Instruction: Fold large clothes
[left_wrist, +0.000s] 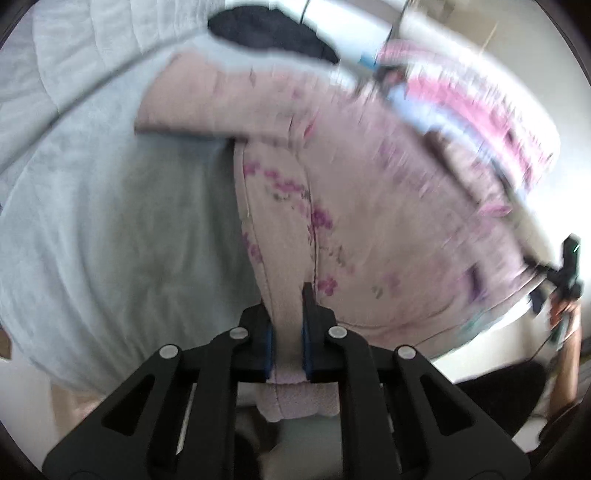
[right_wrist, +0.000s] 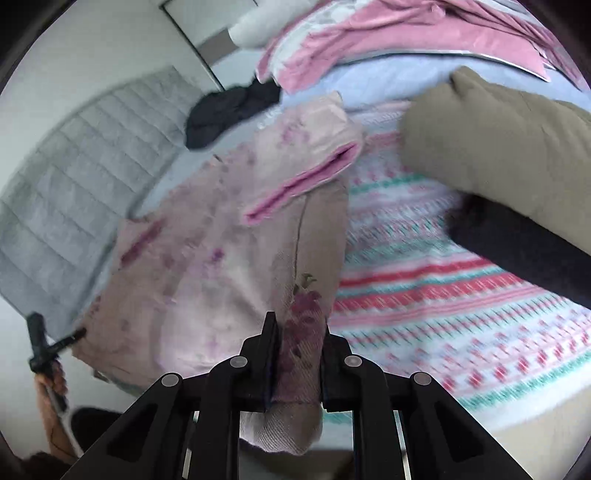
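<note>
Pink fleece fills both sets of jaws: the left gripper (left_wrist: 287, 325) is closed on the near hem of the floral garment (left_wrist: 332, 177), the right gripper (right_wrist: 298, 354) closed on its other near corner. The garment runs lengthwise away from both, across the bed (left_wrist: 110, 229), toward a dark bundle (right_wrist: 225, 110) at the far end.

- Your floral pink garment (right_wrist: 221, 266) looks like soft, fuzzy, matt fleece.
- Your grippers' black fingers (left_wrist: 314, 306) look like matt plastic.
- The grey quilt (right_wrist: 74, 155) is stitched, matt cloth.
</note>
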